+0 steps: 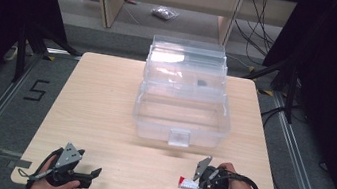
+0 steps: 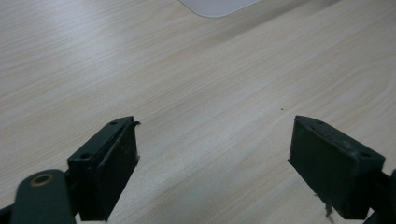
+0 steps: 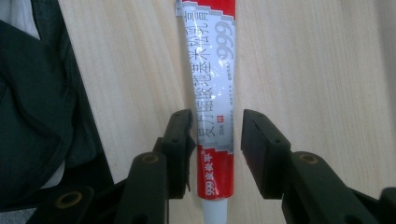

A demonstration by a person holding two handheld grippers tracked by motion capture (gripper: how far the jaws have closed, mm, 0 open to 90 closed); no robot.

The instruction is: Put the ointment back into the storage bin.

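In the high view, a light wooden table (image 1: 102,115) is seen with a clear plastic storage box (image 1: 181,111) standing open at its far middle, the lid tilted up behind it and a small latch at its front wall. The left gripper (image 1: 91,174) is held low at the near left edge of the table, its black jaws spread apart with nothing between them. The right gripper (image 1: 196,183) is held at the near right edge, pointing toward the left, and a small red and white ointment tube (image 1: 187,183) is seen lying flat on the table at its tips, well apart from the box.

In the left gripper view, the two black jaws are shown wide apart over bare wood grain, and a pale rounded corner of the box (image 2: 217,5) is visible at the top edge.

In the right gripper view, the tube (image 3: 212,79) is shown lying lengthwise on the wood: a flattened tube with a crimped end far from the camera, a silvery-white middle printed with grey characters and the figures 999, red bands at both ends, and a white neck nearest the camera. The jaws are placed on either side of its lower part; the left pad is touching the tube's edge, while a narrow strip of wood is visible between the tube and the right pad, so the tube is not yet clamped. Dark fabric is seen at the left.
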